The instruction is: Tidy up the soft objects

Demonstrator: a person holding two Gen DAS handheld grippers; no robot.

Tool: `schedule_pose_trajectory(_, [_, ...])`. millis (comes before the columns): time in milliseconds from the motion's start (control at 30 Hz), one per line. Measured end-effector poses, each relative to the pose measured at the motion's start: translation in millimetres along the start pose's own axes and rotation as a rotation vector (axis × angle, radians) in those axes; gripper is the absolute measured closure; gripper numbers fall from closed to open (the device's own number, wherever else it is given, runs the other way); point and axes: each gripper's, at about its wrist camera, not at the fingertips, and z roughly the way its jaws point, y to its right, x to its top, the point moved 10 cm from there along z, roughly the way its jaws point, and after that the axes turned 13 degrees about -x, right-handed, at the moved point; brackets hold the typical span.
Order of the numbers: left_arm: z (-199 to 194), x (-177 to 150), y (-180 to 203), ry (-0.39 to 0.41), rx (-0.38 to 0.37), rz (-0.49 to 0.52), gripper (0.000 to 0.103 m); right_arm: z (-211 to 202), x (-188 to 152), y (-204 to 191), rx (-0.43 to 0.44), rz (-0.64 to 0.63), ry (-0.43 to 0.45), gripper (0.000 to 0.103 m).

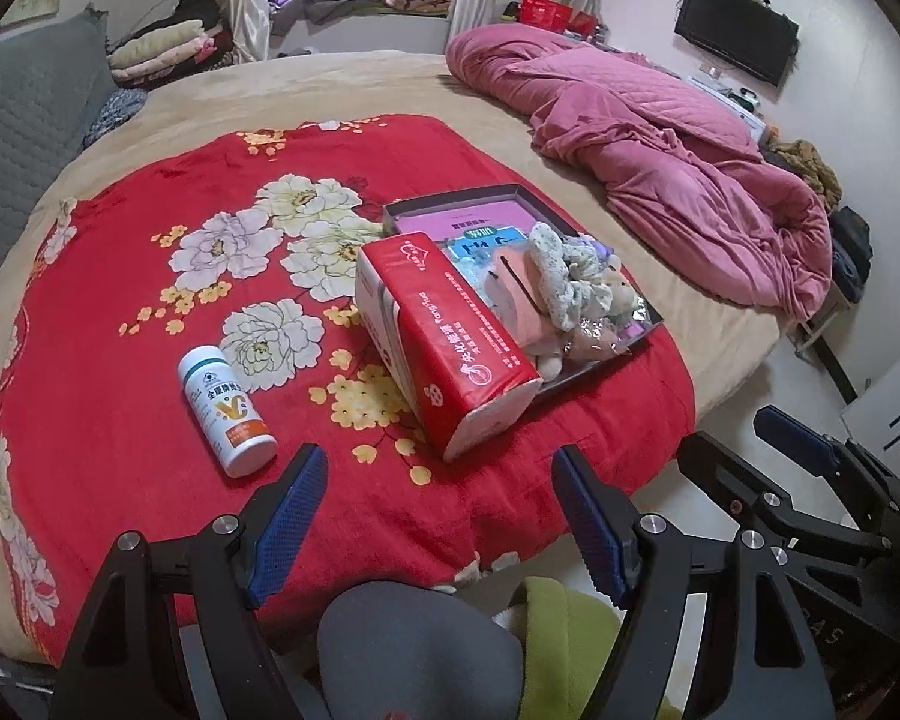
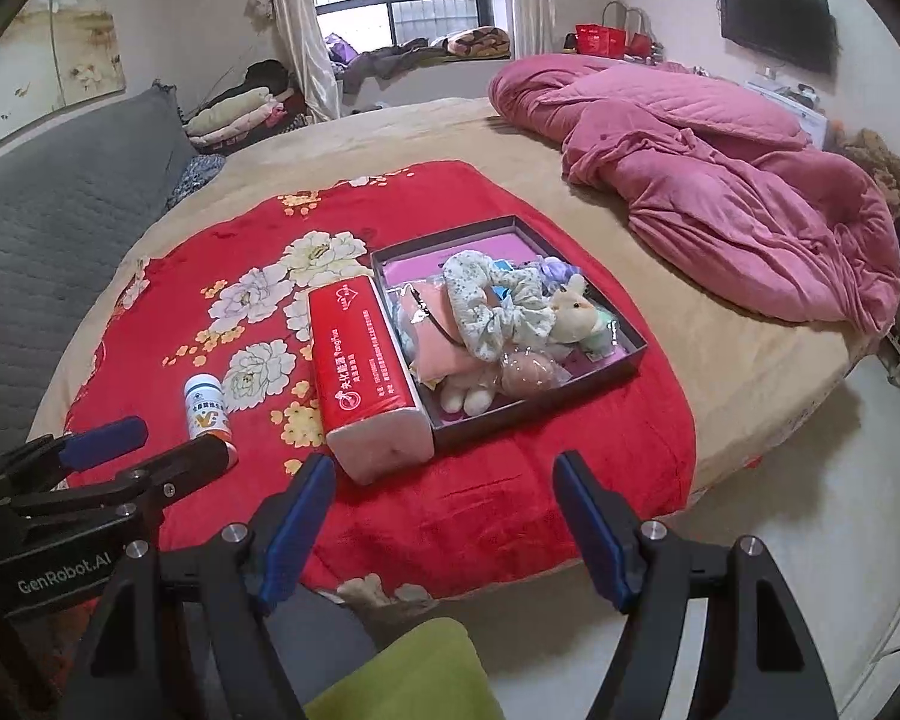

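Observation:
A shallow dark box (image 2: 630, 354) (image 1: 651, 318) lies on a red flowered blanket (image 2: 480, 510) (image 1: 120, 330). It holds a floral scrunchie (image 2: 498, 306) (image 1: 555, 276), a small plush toy (image 2: 576, 312) (image 1: 621, 294), a pink soft item (image 2: 444, 348) (image 1: 513, 294) and other soft pieces. A red tissue pack (image 2: 360, 360) (image 1: 450, 336) leans against the box's left side. A white pill bottle (image 2: 207, 408) (image 1: 228, 408) lies to its left. My left gripper (image 1: 438, 522) and right gripper (image 2: 444, 522) are both open and empty, held before the bed's near edge.
A crumpled pink quilt (image 2: 720, 198) (image 1: 660, 138) covers the bed's right side. A grey headboard cushion (image 2: 60, 210) is at left. Folded clothes (image 2: 240, 111) lie at the far left corner. A TV (image 2: 774, 21) hangs on the right wall. The floor (image 2: 810, 510) is to the right.

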Motion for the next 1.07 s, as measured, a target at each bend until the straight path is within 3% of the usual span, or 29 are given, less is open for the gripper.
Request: schedule_pose_trajectory(1067, [2, -5, -17, -0.015, 0.030, -0.026, 0.025, 2, -7, 1, -0.032, -0.012, -0.021, 0.028])
